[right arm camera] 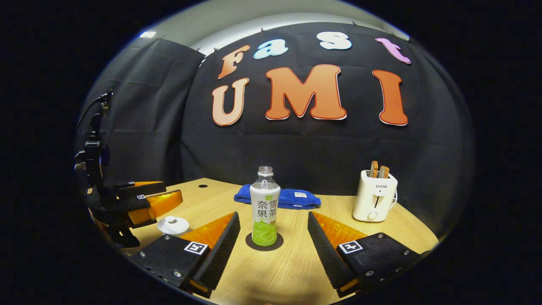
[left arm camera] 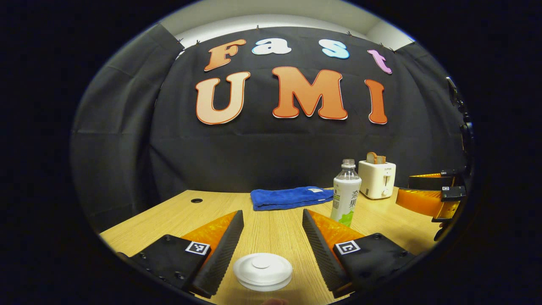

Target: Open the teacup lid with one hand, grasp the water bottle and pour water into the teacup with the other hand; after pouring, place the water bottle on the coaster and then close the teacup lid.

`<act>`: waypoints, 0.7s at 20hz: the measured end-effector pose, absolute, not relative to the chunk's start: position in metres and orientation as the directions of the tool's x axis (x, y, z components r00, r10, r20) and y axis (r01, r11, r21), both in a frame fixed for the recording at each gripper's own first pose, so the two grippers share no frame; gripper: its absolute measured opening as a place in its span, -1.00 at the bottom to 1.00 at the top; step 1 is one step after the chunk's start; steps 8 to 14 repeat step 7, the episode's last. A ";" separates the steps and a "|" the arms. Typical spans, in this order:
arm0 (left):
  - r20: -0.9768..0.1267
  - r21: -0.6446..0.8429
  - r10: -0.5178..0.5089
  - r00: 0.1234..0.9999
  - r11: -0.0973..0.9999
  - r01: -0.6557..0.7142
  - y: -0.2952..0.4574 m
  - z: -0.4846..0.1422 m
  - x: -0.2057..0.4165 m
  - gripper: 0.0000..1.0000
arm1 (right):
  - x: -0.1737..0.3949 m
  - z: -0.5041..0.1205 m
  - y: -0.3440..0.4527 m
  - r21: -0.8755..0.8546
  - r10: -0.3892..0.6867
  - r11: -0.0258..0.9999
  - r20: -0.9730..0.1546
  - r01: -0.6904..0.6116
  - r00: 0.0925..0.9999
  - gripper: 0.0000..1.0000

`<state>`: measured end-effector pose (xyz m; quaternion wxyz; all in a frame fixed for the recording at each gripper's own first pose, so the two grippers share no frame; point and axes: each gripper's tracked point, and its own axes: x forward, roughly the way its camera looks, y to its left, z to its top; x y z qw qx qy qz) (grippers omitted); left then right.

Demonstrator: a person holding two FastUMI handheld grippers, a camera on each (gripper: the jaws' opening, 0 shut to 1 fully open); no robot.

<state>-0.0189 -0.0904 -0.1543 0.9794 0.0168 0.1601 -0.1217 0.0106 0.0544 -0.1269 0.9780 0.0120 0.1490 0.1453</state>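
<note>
Filling the lower half of both views, the table (left arm camera: pixel 271 228) carried everything. At the upper right of it in the right gripper view stood a toaster (right arm camera: pixel 375 195); a blue towel (right arm camera: pixel 277 197) lay at centre, behind the bottle (right arm camera: pixel 264 207). That bottle stood upright on the dark coaster (right arm camera: pixel 264 242) at centre frame, uncapped, with liquid in its lower part. The right gripper (right arm camera: pixel 273 231) was spread wide, empty, the bottle ahead between its fingers but apart from both. At the bottom centre of the left gripper view, the lid (left arm camera: pixel 262 271) sat on the teacup, between the wide, empty fingers of the left gripper (left arm camera: pixel 273 231), touching neither. With the lid on and the bottle on its coaster, I could not tell whether this was the start or the finish. If the start, the next move would call for the left gripper to descend and close on the lid's knob.
</note>
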 end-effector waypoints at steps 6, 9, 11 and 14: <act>-0.258 -0.034 -0.199 0.945 0.980 0.197 -0.077 -0.132 -0.012 0.79 | 0.006 -0.111 0.065 0.038 0.287 0.957 -0.244 -0.286 0.926 0.92; -0.253 -0.038 -0.197 0.947 0.980 0.194 -0.077 -0.129 -0.012 0.84 | 0.006 -0.111 0.064 0.033 0.287 0.957 -0.245 -0.288 0.926 0.93; -0.253 -0.038 -0.197 0.947 0.980 0.194 -0.077 -0.129 -0.012 0.84 | 0.006 -0.111 0.064 0.033 0.287 0.957 -0.245 -0.288 0.926 0.93; -0.253 -0.038 -0.197 0.947 0.980 0.194 -0.077 -0.129 -0.012 0.84 | 0.006 -0.111 0.064 0.033 0.287 0.957 -0.245 -0.288 0.926 0.93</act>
